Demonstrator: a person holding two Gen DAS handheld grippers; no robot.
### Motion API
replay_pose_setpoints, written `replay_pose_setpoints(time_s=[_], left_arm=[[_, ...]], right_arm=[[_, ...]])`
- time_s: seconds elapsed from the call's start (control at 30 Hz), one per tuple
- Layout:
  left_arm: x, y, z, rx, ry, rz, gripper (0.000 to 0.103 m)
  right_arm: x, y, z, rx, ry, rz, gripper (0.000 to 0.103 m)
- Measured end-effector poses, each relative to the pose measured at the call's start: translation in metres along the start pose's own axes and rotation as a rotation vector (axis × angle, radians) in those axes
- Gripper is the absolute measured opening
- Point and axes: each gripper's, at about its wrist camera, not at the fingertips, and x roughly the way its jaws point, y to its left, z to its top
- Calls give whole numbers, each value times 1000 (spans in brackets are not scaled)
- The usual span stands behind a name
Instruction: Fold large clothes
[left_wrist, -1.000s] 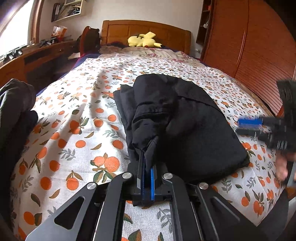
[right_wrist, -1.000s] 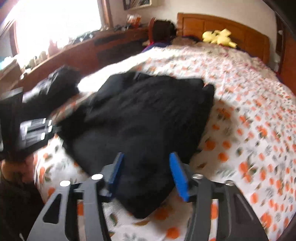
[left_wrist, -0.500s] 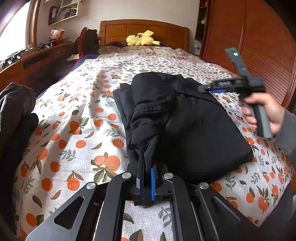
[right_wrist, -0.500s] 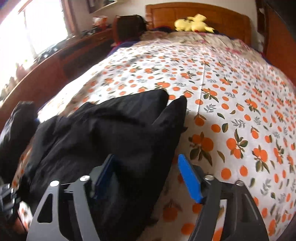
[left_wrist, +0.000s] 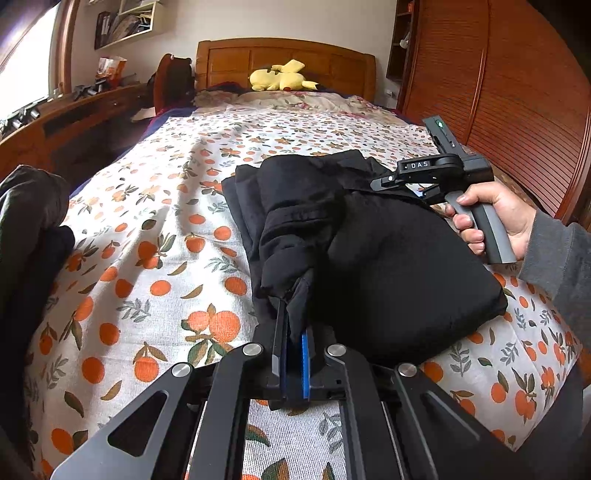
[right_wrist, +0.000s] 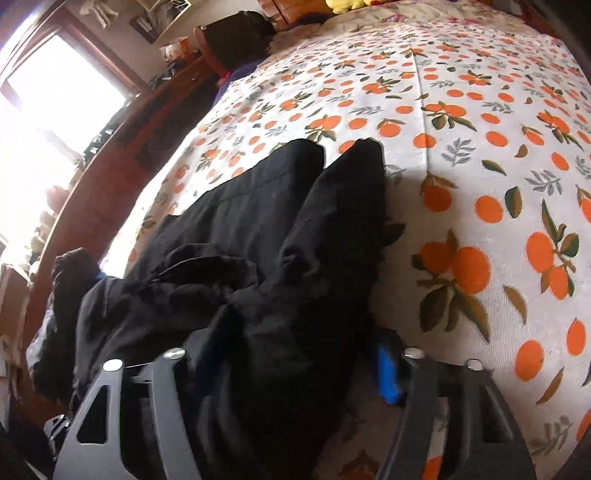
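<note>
Since a second ago the right gripper (right_wrist: 291, 373) has swung in from the bed's right edge and dropped onto the far right side of the black garment (left_wrist: 369, 254), while the left gripper (left_wrist: 291, 363) has kept its place at the near edge. Nearest the left wrist camera, the left gripper's jaws are clamped tight on a pinched-up fold of the black cloth, which rises from between the blue pads. From there the garment lies partly folded in a thick bundle on the orange-print bedspread (left_wrist: 147, 229), near the foot of the bed and right of its middle. At its far right side a hand (left_wrist: 495, 218) in a grey sleeve holds the right gripper, whose jaws are closing with a thick fold of the black cloth between them; whether the pads already press on it I cannot tell. Dark clothes (left_wrist: 29, 229) sit piled at the left edge. Farther off, a yellow plush toy (left_wrist: 280, 77) rests against the wooden headboard (left_wrist: 284, 55).
</note>
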Motion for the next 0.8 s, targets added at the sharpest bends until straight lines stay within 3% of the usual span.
replay_pose_setpoints(time_s=[0.1,0.2,0.37,0.4,0.43,0.5,0.8], left_arm=[[-1,0,0,-4,-2,2,7],[-7,0,-1,-9,-10,10,11],[-22,4,-4,-4,-37,32,15],[-25,4,-5,1,-40,37,26],[-28,4,-7,9,-40,39,46],[-34,4,-12,23,-49,42,59],[-15,12,-29,27,40,3,59]], right_arm=[[-2,9,-1,-31,2,-15,38],[-9,21,-3,-94,-13,-56,28],[-28,38,-12,-155,-56,-148,25],[-31,38,-15,-162,-59,-159,25],[-35,39,-17,-167,-60,-172,25],[-38,39,-21,-169,-52,-189,25],[-31,33,-25,-149,-41,-231,28]])
